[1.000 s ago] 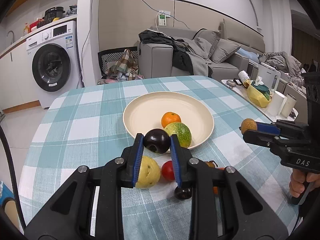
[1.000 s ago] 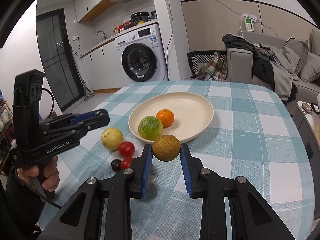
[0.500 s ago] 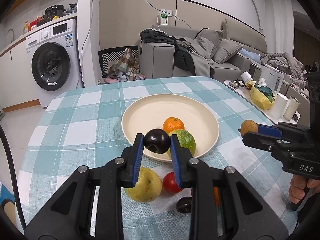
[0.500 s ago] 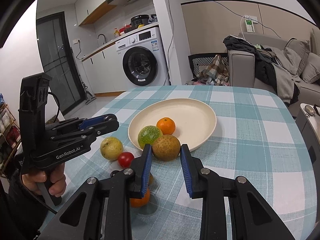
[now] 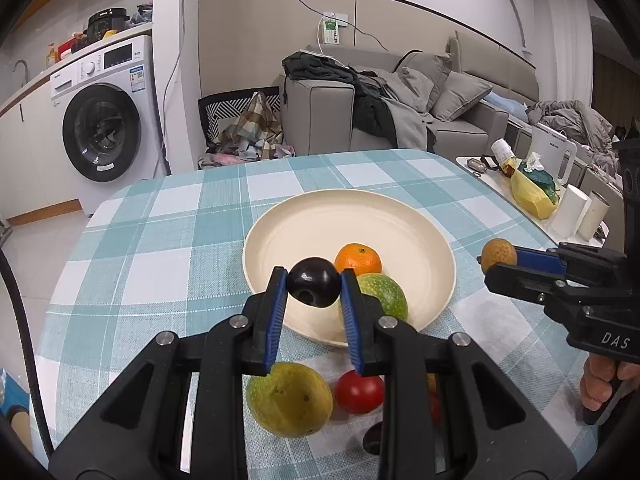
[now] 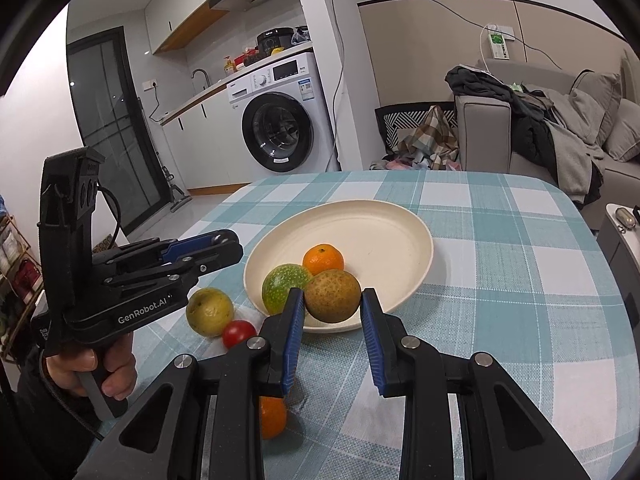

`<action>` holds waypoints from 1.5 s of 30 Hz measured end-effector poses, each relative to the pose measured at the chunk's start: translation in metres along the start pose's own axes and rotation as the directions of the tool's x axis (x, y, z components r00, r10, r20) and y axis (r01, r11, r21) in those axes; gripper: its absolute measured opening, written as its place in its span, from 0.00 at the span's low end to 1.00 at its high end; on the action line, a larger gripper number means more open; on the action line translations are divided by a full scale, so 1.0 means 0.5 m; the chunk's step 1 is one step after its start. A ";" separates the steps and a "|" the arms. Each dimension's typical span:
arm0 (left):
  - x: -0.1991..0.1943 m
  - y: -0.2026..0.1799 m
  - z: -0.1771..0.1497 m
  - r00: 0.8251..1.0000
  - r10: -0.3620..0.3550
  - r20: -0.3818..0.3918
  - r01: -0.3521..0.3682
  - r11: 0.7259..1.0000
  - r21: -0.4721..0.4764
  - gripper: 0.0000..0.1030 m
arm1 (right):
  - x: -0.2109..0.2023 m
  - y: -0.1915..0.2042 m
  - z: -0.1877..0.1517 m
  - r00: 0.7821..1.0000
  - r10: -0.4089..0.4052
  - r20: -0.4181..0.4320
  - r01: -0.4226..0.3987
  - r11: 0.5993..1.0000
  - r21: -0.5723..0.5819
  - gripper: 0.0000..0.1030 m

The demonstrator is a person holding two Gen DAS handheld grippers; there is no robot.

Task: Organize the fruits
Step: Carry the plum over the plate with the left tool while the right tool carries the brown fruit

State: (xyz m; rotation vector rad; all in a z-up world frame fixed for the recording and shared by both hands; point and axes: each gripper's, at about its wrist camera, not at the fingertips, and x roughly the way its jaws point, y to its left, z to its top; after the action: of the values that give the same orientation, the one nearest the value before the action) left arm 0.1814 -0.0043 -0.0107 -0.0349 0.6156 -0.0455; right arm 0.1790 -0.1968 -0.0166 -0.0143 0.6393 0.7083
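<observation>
You're carrying two fruits at once, both nearly over the plate.

Going L to R on the worktop:
- Yellow-green round fruit, dull and speckled, is sitting on the cloth just short of the plate, not yet sorted.
- Your left gripper is pinching a dark plum btwn its blue fingers; glossy, near-black, small dimple facing the cam. It's hanging above the plate's near rim, not set down.
- Cherry tomato, shiny red, is lying beside the yellow-green one, off the plate. A small dark fruit and sth orange are sitting half hidden behind the finger.
- In the plate: a green mottled fruit and a tangerine, touching, both done.
- Your right gripper is clamping a brown russet fruit, rough, speckled skin, round; it's hovering at the plate's near edge.
- Another tangerine is waiting on the cloth under the right gripper.

So approx two in, two in hand, abt four or five left outside; exact count is unclear w/ the fingers in the way.
</observation>
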 end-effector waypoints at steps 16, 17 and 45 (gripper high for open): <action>0.060 0.000 0.020 0.999 0.003 -0.043 -0.002 1.000 0.012 0.23 | 0.044 -0.025 0.024 1.000 -0.011 -0.022 0.011 1.000 0.010 0.29; 0.064 0.001 0.021 0.999 0.005 -0.047 -0.005 1.000 0.009 0.23 | 0.049 -0.028 0.025 1.000 -0.013 -0.025 0.013 1.000 0.012 0.29; 0.117 -0.004 0.002 0.991 0.033 -0.129 -0.028 0.999 0.040 0.23 | 0.118 -0.060 0.025 0.993 -0.030 -0.116 0.035 0.998 0.045 0.29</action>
State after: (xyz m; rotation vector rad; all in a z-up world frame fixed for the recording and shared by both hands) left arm 0.2294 -0.0094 -0.0436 0.0140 0.7450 -0.0301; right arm 0.2383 -0.1818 -0.0448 -0.0219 0.7648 0.6638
